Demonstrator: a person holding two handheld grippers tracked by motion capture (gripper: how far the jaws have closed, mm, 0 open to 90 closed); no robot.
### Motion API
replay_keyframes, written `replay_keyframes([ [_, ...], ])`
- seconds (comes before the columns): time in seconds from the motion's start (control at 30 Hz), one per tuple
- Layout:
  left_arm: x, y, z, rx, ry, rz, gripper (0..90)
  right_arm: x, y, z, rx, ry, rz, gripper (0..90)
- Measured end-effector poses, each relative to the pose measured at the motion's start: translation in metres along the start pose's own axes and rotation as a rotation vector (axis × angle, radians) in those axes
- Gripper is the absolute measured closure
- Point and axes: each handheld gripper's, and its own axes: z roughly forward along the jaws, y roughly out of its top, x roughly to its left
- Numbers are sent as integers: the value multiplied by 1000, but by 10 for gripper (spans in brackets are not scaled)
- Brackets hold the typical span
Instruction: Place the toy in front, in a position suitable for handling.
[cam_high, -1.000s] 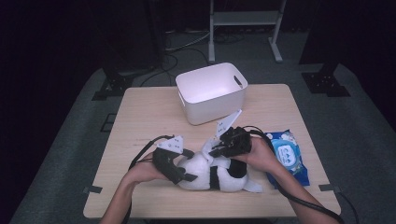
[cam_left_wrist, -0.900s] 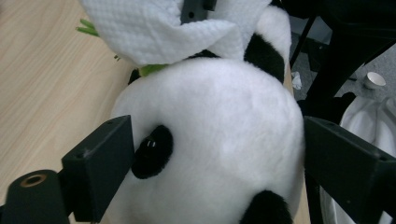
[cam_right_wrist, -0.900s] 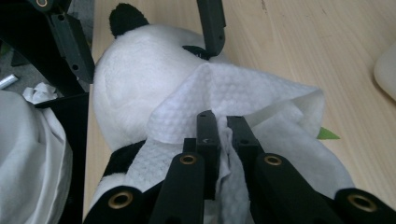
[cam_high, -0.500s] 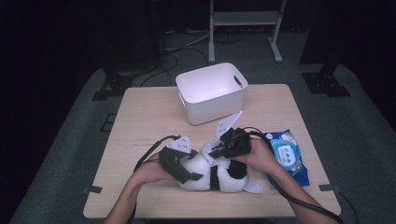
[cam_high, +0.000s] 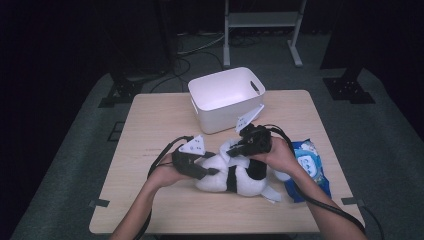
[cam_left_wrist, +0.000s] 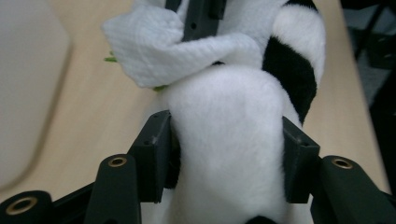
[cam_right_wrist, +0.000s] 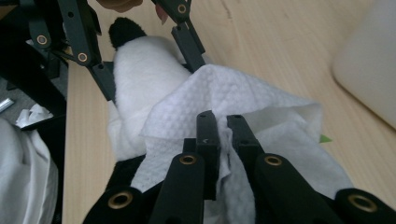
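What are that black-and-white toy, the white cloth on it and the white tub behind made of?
The panda plush toy looks like soft synthetic fur: fuzzy pile, and it bulges between the left claw's pads. The wipe seems to be a nonwoven or paper cloth, with a dimpled embossed texture and limp folds. The white bin is probably moulded plastic: smooth, matte, rigid walls with a handle slot.

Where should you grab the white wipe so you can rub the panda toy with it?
Grab the white wipe at its bunched middle fold, coming from above. The cloth is limp and drapes over the panda toy, so a gathered fold gives the jaws something thick to pinch, probably. The right gripper is shut on such a fold, while the left gripper, whose jaws have just been closing, clamps the toy's white body.
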Motion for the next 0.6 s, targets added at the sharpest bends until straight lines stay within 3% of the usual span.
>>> replay_keyframes([
  [0.07, 3, 4, -2, 8, 25, 23, 531, -3, -1, -3, -8, -6, 5, 846],
  [0.17, 0, 1, 0, 26, -9, 18, 478, 0, -2, -1, -6, -6, -2, 847],
  [0.33, -2, -7, -5, -6, -70, -69, 381, 13, 2, 7, 35, -8, -45, 849],
  [0.6, 3, -10, -12, -33, -129, -170, 325, 17, -1, 10, 43, 18, -43, 850],
])
